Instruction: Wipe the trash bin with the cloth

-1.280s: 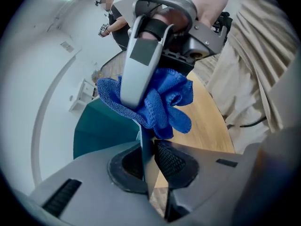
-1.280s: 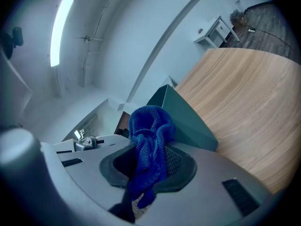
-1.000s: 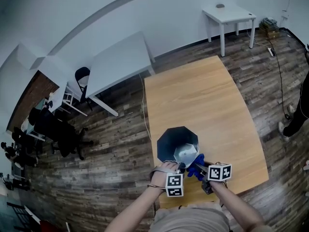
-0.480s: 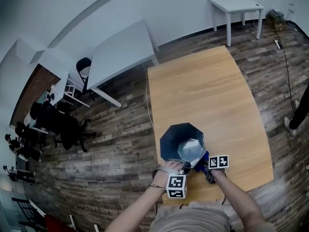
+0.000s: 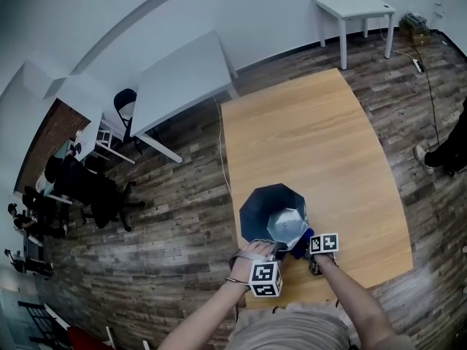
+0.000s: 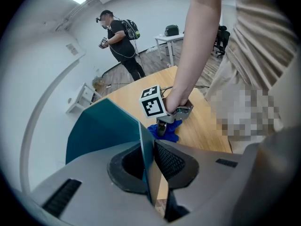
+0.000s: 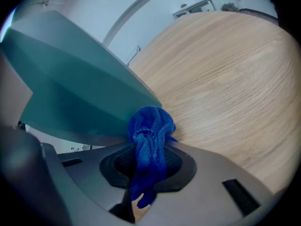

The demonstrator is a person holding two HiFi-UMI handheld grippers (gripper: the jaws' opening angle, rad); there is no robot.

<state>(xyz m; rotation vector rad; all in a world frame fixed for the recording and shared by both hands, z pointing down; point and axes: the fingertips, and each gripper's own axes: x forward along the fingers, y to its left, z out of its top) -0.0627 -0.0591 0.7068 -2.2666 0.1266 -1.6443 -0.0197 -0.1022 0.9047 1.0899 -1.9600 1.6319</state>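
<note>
A wooden table stands on a plank floor, with the bin close to the table's near edge. The left gripper pinches the bin's thin wall, its jaws almost together on it. The right gripper — clamped on the bunched cloth — has dropped from rim height down the outer side, so this downward stroke looks nearly spent. The table edge lies just behind the grippers; bare wood stretches ahead and to the right.

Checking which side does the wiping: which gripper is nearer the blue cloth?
Right. The right gripper is shut on the blue cloth, beside the trash bin and its outer wall; the left gripper is apart from the cloth, clamped on the bin's rim.
</note>
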